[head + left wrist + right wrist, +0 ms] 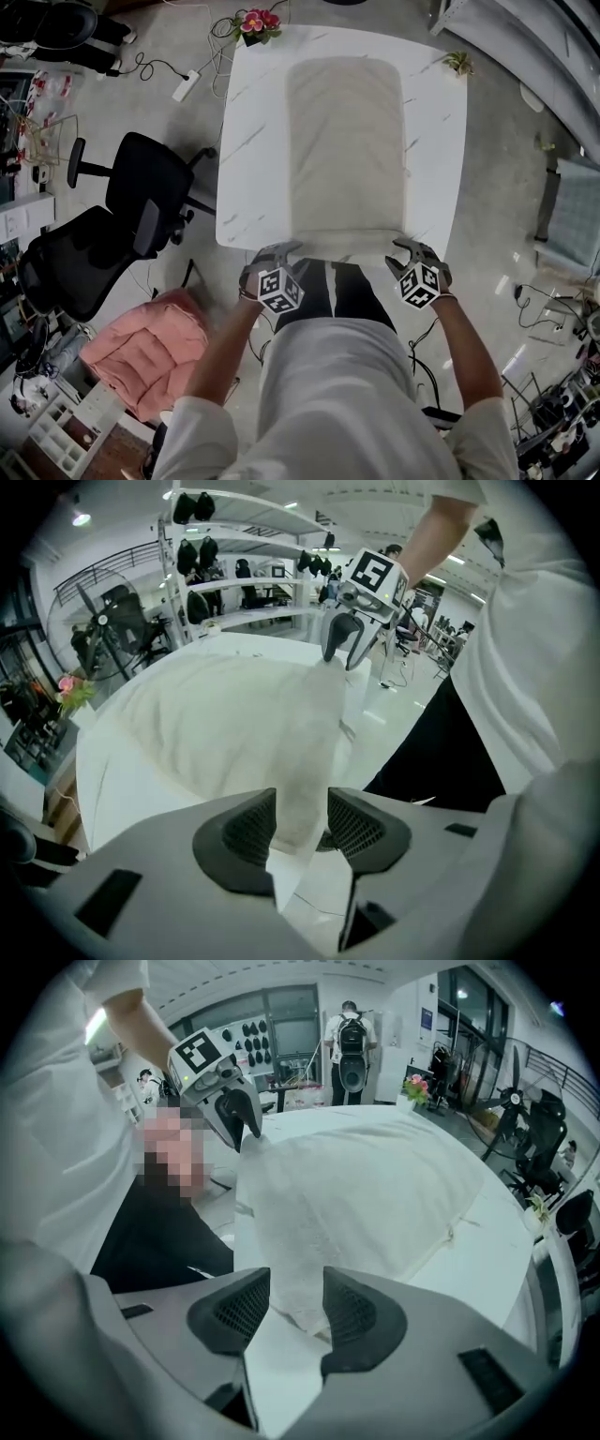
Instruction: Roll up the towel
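A beige towel [347, 141] lies flat along the white marble table [253, 141], its near edge at the table's front. My left gripper [281, 251] is shut on the near left corner, and the cloth fills the gap between its pads [300, 822]. My right gripper [405, 246] is shut on the near right corner, cloth likewise pinched between its pads [297, 1307]. Both corners are lifted off the table and the towel tents up to each gripper, as seen on the right gripper [339, 644] and the left gripper [239, 1115].
Two black office chairs [141, 187] and a pink cushion [145, 352] stand left of the table. A flower pot [258, 23] sits at the far left corner, a small plant [459, 63] at the far right. A person with a backpack [352, 1040] stands beyond.
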A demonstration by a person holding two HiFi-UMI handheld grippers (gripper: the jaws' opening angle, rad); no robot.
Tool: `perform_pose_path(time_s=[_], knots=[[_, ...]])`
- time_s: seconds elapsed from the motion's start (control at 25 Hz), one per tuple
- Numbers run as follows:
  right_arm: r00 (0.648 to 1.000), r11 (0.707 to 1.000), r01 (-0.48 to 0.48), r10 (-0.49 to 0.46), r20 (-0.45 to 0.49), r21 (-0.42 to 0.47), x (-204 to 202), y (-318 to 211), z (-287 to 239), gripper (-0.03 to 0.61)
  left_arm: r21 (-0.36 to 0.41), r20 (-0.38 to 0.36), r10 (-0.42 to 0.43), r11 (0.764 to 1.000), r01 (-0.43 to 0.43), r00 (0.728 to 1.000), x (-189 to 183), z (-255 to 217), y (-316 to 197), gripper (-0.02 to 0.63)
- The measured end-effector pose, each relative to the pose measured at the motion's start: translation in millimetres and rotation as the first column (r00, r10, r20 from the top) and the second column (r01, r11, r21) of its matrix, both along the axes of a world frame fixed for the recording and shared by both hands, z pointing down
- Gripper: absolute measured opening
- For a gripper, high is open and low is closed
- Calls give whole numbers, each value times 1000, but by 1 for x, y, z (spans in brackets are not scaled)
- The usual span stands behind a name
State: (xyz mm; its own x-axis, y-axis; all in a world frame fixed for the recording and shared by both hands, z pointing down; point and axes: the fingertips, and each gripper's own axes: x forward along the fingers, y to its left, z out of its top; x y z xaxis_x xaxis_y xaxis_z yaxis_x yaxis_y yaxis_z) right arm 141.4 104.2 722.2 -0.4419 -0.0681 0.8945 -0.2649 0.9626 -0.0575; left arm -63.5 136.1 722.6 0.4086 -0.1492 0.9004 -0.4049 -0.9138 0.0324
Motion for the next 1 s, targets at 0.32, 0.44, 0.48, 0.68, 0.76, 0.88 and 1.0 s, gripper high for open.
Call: perform_pose_path(time_s=[0.32, 0.44, 0.48, 0.68, 0.76, 0.88, 1.0], knots=[[996, 998, 56, -53, -74, 38, 10, 4, 31, 164, 69, 107, 64, 995, -71, 992, -8, 34, 2, 147], [993, 994, 77, -70, -90, 77, 11, 0, 34, 112, 80, 122, 90, 992, -100, 988, -7, 35, 0, 89], [993, 993, 80, -72, -90, 89, 11, -1, 34, 89, 77, 120, 93, 992, -102, 988, -6, 35, 1, 75], [995, 992, 77, -69, -77, 101, 12, 9, 30, 31, 37, 99, 97, 994, -101, 990, -7, 31, 17, 38], [993, 993, 94, -89, -74, 75, 11, 22, 26, 31, 4, 86, 107, 994, -107, 991, -7, 29, 29, 38], [990, 992, 124, -123, -64, 14, 12, 45, 21, 31, -63, 60, 127, 990, -123, 990, -6, 25, 53, 38], [991, 990, 123, -126, -45, -68, 12, 65, 16, 31, -127, 38, 147, 982, -141, 988, -6, 20, 71, 38]])
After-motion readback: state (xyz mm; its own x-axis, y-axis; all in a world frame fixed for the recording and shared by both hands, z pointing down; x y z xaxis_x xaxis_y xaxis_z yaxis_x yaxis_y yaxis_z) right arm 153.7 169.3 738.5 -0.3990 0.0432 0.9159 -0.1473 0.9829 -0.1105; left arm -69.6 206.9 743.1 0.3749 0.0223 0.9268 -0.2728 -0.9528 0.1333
